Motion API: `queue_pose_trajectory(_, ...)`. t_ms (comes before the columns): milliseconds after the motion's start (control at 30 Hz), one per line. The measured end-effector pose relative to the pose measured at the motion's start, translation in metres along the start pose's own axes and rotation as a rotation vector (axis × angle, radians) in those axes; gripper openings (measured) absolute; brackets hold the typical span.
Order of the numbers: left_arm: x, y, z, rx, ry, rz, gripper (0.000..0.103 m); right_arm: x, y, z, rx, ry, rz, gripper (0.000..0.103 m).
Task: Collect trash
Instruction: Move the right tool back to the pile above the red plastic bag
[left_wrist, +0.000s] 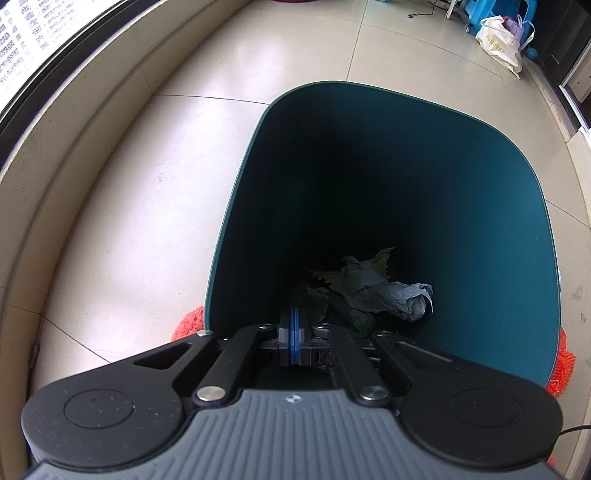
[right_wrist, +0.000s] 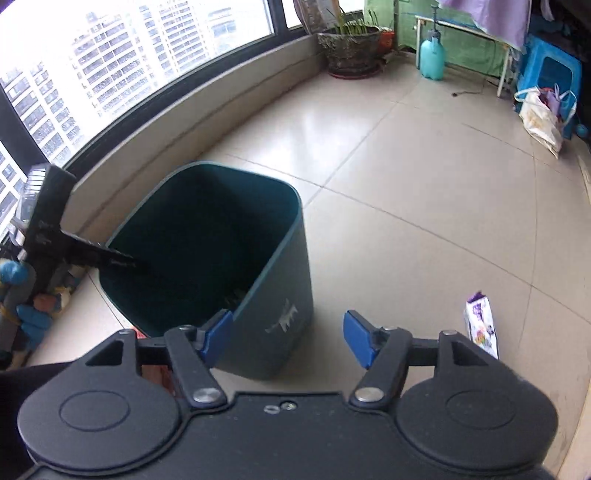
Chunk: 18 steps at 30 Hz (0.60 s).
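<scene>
A dark teal trash bin (right_wrist: 273, 295) stands on the tiled floor. At its bottom lie a crumpled grey-blue paper (left_wrist: 388, 291) and pale leaf-like scraps (left_wrist: 373, 260). My left gripper (left_wrist: 293, 321) is shut, its blue pads pressed together, and points down into the bin just inside the near wall; the same gripper (right_wrist: 142, 266) shows black over the bin's left rim in the right wrist view. My right gripper (right_wrist: 288, 326) hangs open in front of the bin's outer wall with nothing between its pads. A purple-and-white wrapper (right_wrist: 480, 326) lies on the floor to its right.
Orange mesh (left_wrist: 188, 325) pokes out from under the bin on both sides. A window ledge (right_wrist: 184, 122) curves along the left. At the back stand a potted plant (right_wrist: 351, 48), a teal spray bottle (right_wrist: 432, 55), a blue stool (right_wrist: 550, 74) and a white bag (right_wrist: 539, 118).
</scene>
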<state>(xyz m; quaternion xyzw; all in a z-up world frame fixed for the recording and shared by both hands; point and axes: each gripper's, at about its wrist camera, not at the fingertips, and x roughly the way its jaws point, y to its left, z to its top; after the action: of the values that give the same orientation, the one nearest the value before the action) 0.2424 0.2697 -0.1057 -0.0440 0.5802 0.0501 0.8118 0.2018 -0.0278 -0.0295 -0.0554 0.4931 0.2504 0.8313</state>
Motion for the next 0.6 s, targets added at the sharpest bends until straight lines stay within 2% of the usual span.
queue_pose_trajectory(267, 0.0, -0.002, 0.0, -0.005, 0.001, 0.008, 0.0, 0.069, -0.027, -0.081, 0.017, 0.179, -0.057, 0.072)
queue_pose_trajectory(400, 0.0, -0.002, 0.0, -0.006, 0.002, 0.007, 0.0, 0.104, -0.046, -0.102, 0.142, 0.262, -0.046, 0.072)
queue_pose_trajectory(600, 0.0, -0.001, -0.001, -0.002, -0.001, 0.006, 0.0, 0.141, -0.073, -0.115, 0.244, 0.295, -0.077, 0.072)
